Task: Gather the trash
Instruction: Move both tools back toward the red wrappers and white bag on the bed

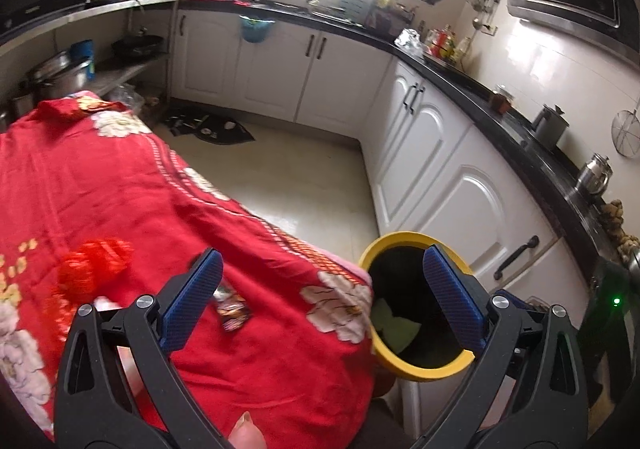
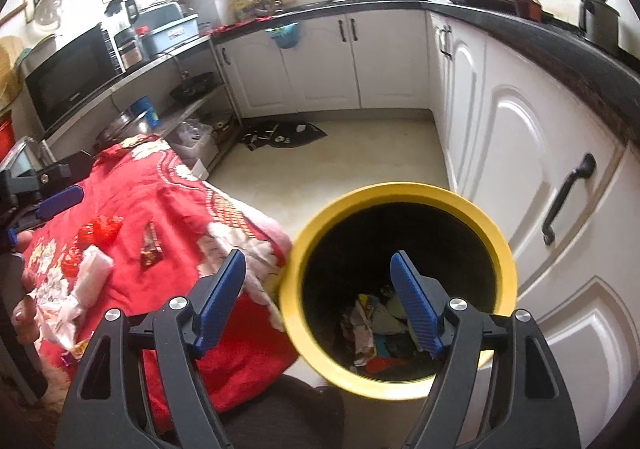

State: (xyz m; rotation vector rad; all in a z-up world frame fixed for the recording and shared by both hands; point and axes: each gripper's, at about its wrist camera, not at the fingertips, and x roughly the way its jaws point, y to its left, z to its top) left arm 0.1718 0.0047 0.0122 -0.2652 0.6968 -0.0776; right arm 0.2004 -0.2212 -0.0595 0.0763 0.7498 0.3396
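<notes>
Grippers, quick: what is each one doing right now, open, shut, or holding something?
Left gripper: open, nothing between its fingers.
Right gripper: open and empty, over the yellow bin.

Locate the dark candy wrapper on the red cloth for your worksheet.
In the right wrist view the dark candy wrapper lies on the red cloth, between the red wrapper and the yellow bin.

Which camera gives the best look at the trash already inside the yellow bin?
The right wrist view: it looks straight down into the yellow bin, showing the wrappers heaped at the bottom. The left wrist view catches the bin obliquely, showing only a greenish scrap.
</notes>
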